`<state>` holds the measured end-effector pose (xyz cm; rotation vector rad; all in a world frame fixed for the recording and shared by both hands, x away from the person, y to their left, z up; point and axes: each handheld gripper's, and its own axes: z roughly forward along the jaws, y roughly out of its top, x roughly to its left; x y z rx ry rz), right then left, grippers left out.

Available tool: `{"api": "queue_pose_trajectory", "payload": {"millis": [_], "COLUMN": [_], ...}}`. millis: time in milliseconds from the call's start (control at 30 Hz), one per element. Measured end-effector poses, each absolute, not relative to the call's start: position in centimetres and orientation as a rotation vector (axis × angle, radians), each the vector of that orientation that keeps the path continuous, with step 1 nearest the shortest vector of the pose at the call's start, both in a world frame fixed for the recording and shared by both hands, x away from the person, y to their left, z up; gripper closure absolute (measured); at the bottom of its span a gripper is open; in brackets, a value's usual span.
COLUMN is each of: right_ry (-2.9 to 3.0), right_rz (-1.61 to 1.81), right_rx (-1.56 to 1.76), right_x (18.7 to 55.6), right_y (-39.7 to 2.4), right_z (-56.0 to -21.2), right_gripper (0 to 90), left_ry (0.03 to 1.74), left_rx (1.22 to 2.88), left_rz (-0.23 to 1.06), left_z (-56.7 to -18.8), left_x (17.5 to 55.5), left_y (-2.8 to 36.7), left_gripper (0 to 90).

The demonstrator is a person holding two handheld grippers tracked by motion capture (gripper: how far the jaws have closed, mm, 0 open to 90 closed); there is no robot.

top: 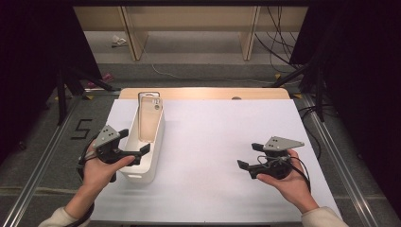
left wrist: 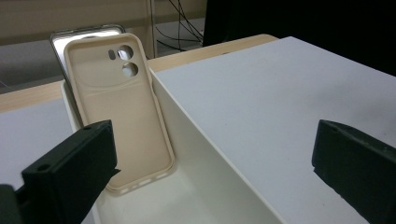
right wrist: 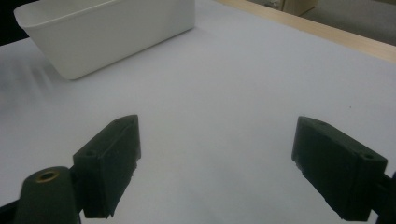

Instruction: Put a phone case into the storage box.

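Both grippers' blocky black jaws gape empty; smooth beige phone case (left wrist: pixel 123 116) leans in white bin (top: pixel 152 163).

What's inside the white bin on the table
A beige phone case leans upright in the white bin, inner side showing. Behind it stands a second, clear-edged case or phone, mostly covered. The bin floor under them is hidden.

Matt beige rubbery phone case (left wrist: pixel 122 121) in a smooth white plastic bin (top: pixel 153 156); table edge (top: pixel 203 93) pale wood.
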<state>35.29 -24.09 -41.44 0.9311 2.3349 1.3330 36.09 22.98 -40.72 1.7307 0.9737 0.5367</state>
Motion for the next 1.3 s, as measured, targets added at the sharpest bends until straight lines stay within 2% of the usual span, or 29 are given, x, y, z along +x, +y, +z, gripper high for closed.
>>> {"api": "queue_pose_trajectory", "payload": {"millis": [1300], "right_ry": [2.333], "right_rz": [1.337], "right_rx": [0.935], "right_x": [35.3], "right_y": [-24.0], "right_z": [-41.5], "right_gripper": [16.3], "left_ry": [0.934], "left_rx": [1.778], "left_rz": [0.550], "left_z": [-42.8], "left_x": [34.0], "left_y": [22.9], "left_gripper": [0.0]}}
